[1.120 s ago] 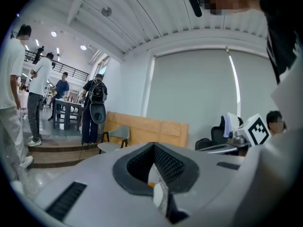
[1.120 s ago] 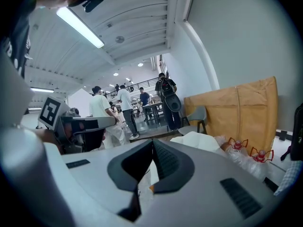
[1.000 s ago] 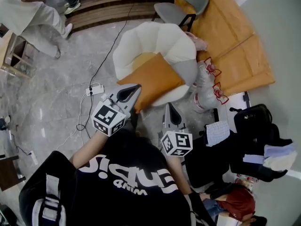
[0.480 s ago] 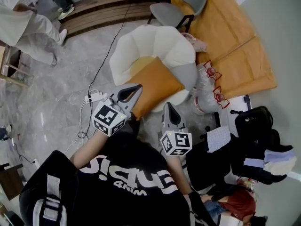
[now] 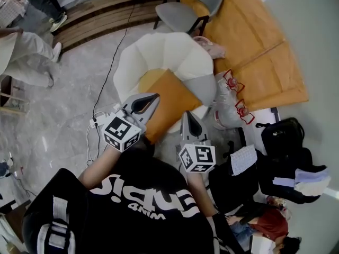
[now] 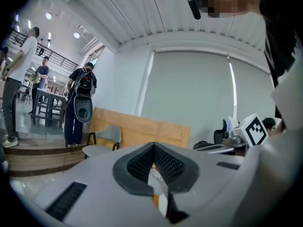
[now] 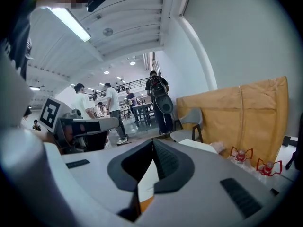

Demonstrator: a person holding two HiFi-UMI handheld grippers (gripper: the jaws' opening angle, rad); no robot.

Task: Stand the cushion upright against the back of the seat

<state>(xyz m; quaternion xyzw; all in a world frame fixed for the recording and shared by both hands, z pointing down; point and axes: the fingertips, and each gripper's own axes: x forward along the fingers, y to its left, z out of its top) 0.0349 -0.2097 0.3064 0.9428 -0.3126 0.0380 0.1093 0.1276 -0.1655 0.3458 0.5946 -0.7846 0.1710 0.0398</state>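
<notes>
An orange cushion (image 5: 168,100) lies flat and askew on the seat of a cream shell-shaped armchair (image 5: 169,52), one corner hanging over the front edge. In the head view my left gripper (image 5: 152,98) is shut and empty, its tip over the cushion's near left edge. My right gripper (image 5: 188,116), also shut and empty, points at the cushion's near right corner from just short of it. I cannot tell whether either one touches the cushion. The left gripper view shows shut jaws (image 6: 153,148) with a sliver of orange below them. The right gripper view shows the same (image 7: 152,144).
A grey chair (image 5: 188,7) and brown cardboard panels (image 5: 259,41) stand behind the armchair. Wrapped bottle packs (image 5: 230,97) sit at its right, black bags (image 5: 280,142) further right. A power strip with cables (image 5: 95,121) lies on the floor at the left. People stand at upper left (image 5: 26,52).
Both grippers have come closer to the armchair and cushion, still shut. The left tip now overlaps the cushion's edge. The people at upper left have shifted away.
</notes>
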